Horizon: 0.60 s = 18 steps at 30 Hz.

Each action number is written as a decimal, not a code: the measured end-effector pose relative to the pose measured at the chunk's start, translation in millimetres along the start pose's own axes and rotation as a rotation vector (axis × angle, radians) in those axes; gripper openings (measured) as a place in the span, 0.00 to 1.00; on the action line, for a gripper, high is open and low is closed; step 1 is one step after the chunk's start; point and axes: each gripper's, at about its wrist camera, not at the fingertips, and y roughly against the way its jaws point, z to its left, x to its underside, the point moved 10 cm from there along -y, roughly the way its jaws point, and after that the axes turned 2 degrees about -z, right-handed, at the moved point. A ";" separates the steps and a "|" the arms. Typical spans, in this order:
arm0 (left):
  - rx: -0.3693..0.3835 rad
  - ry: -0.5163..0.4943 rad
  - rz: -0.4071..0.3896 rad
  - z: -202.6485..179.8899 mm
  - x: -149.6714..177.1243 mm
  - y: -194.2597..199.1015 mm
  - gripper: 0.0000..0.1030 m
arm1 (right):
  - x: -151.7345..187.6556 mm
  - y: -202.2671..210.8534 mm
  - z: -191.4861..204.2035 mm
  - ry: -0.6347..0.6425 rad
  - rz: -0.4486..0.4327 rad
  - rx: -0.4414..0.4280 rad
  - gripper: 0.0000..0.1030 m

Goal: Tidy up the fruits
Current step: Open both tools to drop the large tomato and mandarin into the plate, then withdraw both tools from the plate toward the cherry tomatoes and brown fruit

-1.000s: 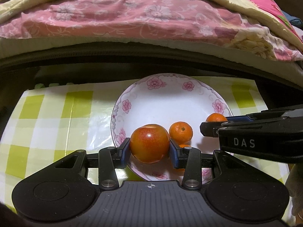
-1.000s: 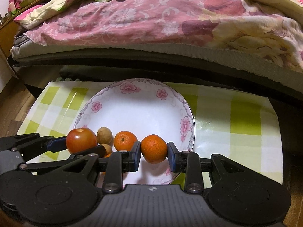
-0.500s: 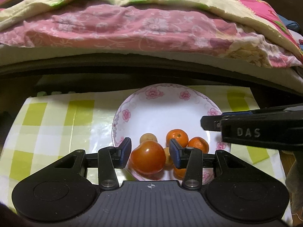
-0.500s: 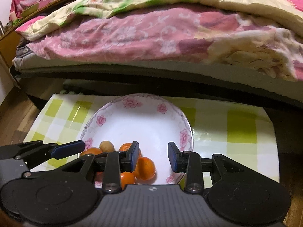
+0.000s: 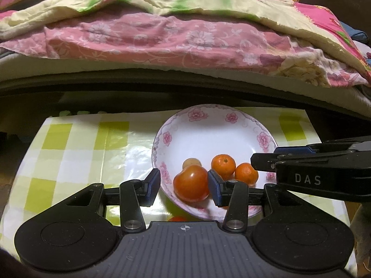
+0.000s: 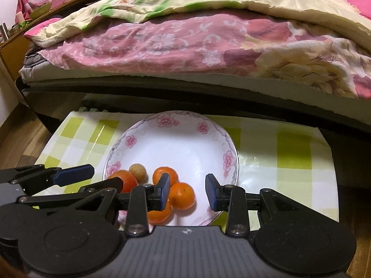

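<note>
a: left claw (image 5: 184, 186)?

b: apart, nothing pinched. the red apple (image 5: 191, 183) sits on the plate (image 5: 208, 125) beyond its pads, at the near rim.

a: right claw (image 6: 187, 191)?

b: apart too, gripping nothing. one tangerine (image 6: 182, 195) lies on the plate just beyond the gap, by the left pad, another (image 6: 160, 214) half hidden under that pad, a third (image 6: 165, 175) behind.

a: anything else on the plate?

b: a small brown round fruit (image 6: 138, 172) touching the apple. all the fruit is bunched at the plate's near side.

a: beyond that?

b: a green-checked cloth (image 5: 76, 153) over the table, then a bed with a pink floral quilt (image 5: 162, 39).
</note>
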 end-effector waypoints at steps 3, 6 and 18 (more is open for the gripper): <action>-0.002 0.008 0.009 4.7 5.0 3.6 0.53 | 3.9 4.0 3.0 0.007 -0.001 -0.005 0.37; -0.008 0.007 0.014 9.1 10.6 8.8 0.53 | 8.5 6.5 6.7 0.017 0.003 -0.011 0.37; -0.014 -0.006 0.032 26.3 38.3 31.8 0.54 | 36.9 23.9 27.0 0.049 0.025 -0.058 0.37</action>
